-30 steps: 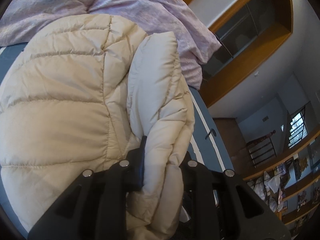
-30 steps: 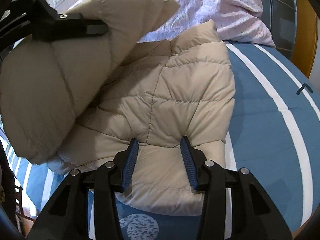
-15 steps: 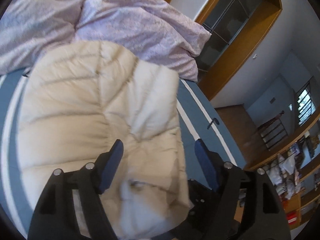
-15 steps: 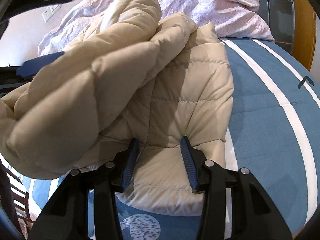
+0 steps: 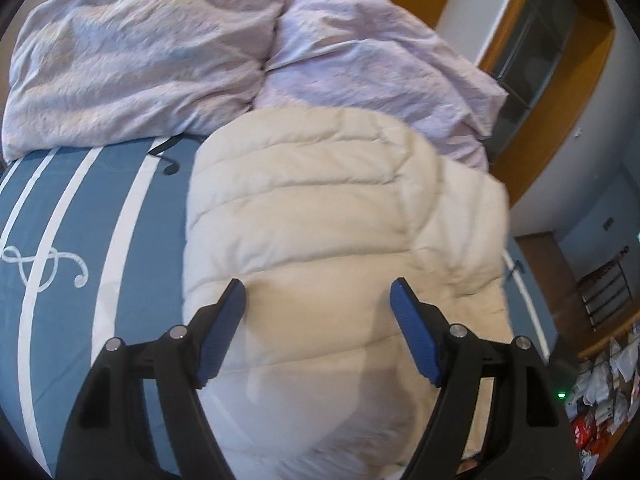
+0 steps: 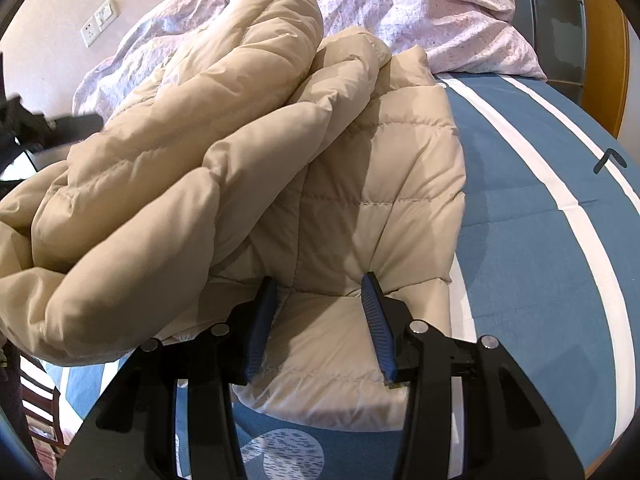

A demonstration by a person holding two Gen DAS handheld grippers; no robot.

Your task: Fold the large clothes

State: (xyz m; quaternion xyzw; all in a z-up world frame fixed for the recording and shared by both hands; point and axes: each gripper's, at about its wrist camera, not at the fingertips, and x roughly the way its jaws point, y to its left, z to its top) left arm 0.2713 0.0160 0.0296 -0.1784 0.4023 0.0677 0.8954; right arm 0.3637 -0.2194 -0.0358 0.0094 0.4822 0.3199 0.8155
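A cream quilted down jacket (image 5: 328, 216) lies on the blue striped bedcover (image 5: 80, 208). My left gripper (image 5: 318, 300) hangs over its near part, jaws wide, blue pads clear of the cloth. In the right wrist view one side of the jacket (image 6: 192, 168) is folded over in a thick roll on top of the flat half (image 6: 384, 184). My right gripper (image 6: 320, 308) is half open over the hem near the bed's front edge; the fabric between its fingers lies flat and unpinched. The left gripper's blurred black frame (image 6: 44, 126) shows at the left edge.
Crumpled lilac bedding (image 5: 160, 52) is heaped at the head of the bed, touching the jacket's far end. A wooden cabinet (image 5: 560, 92) stands beyond the bed's right side. Bare bedcover (image 6: 540, 200) stretches right of the jacket. A wall socket (image 6: 100, 20) is above the bedding.
My left gripper let go of the lifted side of the jacket, opened wide and drew back. The released part dropped onto the flat half. The right gripper stayed put.
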